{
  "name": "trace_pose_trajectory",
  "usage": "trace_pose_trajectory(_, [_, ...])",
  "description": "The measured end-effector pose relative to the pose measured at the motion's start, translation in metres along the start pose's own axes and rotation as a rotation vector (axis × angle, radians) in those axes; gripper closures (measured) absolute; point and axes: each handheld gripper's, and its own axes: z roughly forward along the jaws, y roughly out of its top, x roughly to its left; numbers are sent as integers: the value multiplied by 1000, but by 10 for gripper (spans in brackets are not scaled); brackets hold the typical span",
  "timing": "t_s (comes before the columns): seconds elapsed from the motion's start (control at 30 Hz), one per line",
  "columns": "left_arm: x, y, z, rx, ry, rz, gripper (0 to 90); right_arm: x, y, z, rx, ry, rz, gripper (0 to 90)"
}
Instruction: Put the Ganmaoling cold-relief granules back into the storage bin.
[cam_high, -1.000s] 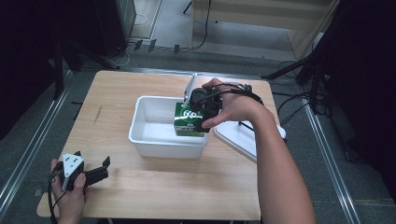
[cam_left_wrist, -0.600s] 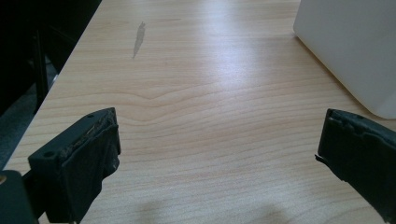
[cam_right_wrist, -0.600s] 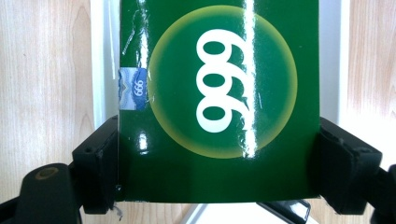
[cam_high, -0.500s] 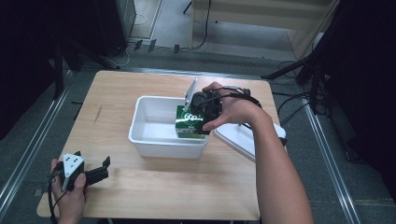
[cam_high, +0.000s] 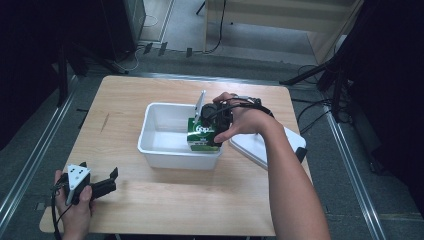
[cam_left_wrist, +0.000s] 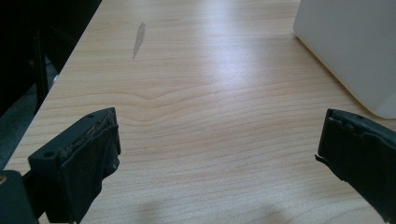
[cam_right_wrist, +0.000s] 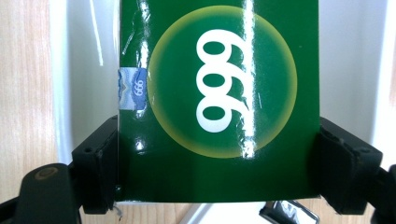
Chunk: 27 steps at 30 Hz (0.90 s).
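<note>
R gripper (cam_high: 212, 131) clamped on green box (cam_high: 202, 135), we hold it over right end of white bin (cam_high: 165, 152), prob to drop it in. L gripper (cam_high: 102, 186) idle, jaws wide, resting on table (cam_high: 150, 200) near front-left corner. Lid (cam_high: 255, 147) sits beside bin.

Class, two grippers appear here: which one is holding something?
The right gripper, shut on the green box over the white bin; the left gripper sits open on the table.
</note>
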Motion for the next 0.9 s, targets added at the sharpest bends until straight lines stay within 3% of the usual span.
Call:
trace_pose_trajectory(0.5, [0, 0, 0, -2, 0, 1, 0, -4, -6, 30, 2, 24, 17, 156])
trace_pose_trajectory(0.8, [0, 0, 0, -2, 1, 2, 0, -4, -7, 38, 74, 40, 47, 152])
trace_pose_trajectory(0.9, [0, 0, 0, -1, 1, 2, 0, -5, -8, 41, 69, 44, 61, 151])
